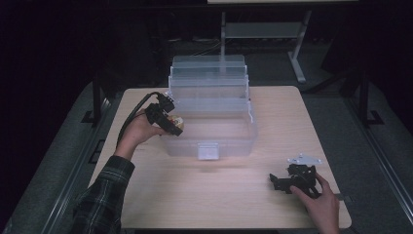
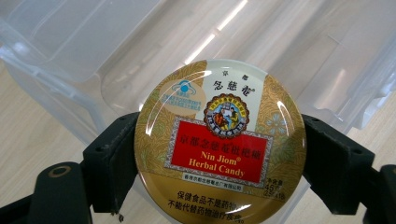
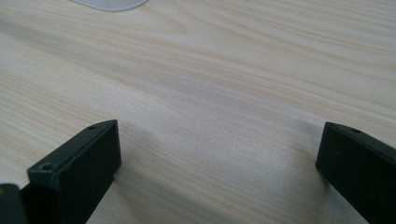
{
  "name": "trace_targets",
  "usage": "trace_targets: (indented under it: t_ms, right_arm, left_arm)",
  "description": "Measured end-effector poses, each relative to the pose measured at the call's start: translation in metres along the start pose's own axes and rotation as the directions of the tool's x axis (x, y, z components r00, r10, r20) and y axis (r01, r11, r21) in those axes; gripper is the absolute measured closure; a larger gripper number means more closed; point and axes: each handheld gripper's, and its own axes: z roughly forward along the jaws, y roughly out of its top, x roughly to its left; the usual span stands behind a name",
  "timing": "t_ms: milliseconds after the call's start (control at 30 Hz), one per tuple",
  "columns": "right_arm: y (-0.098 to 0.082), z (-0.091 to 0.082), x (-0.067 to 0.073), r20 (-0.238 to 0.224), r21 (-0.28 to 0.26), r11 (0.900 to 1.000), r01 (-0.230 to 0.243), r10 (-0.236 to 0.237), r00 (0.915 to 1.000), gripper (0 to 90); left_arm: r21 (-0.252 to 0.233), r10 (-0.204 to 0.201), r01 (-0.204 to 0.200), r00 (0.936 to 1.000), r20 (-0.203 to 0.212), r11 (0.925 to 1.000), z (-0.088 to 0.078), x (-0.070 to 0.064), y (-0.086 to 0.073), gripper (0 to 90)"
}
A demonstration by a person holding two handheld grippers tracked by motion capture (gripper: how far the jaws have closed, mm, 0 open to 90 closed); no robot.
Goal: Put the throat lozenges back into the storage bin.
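A round gold and red tin of Nin Jiom Herbal Candy (image 2: 219,142) sits clamped between the two black jaws of my left gripper (image 2: 219,163), lid facing the camera. In the high view the left gripper (image 1: 171,122) holds the tin (image 1: 176,119) at the left rim of a clear plastic storage box (image 1: 214,124) with stepped open trays. My right gripper (image 1: 278,182) rests low over the wooden table (image 1: 229,195) at the front right, jaws wide apart. The right gripper (image 3: 217,172) has bare wood between its jaws.
A white latch (image 1: 209,151) marks the box's front wall. A corner of the clear box (image 3: 109,3) appears at the top of the right gripper view. Behind the table stands a metal frame (image 1: 297,53) on dark floor.
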Motion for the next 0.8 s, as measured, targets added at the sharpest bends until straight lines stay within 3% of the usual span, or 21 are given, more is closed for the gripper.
trace_targets:
  t_ms: [233,800]
  right_arm:
    - [0.000,0.000,0.000,0.000,0.000,1.000,0.000,0.000,1.0000,0.0]
    - [0.000,0.000,0.000,-0.002,-0.001,1.000,0.001,-0.001,1.0000,0.0]
  left_arm:
    - [-0.006,-0.004,0.004,1.0000,0.002,1.0000,-0.003,-0.001,0.000,18.4]
    - [-0.087,-0.009,0.008,0.9999,-0.007,0.9962,-0.026,-0.005,-0.015,16.3]
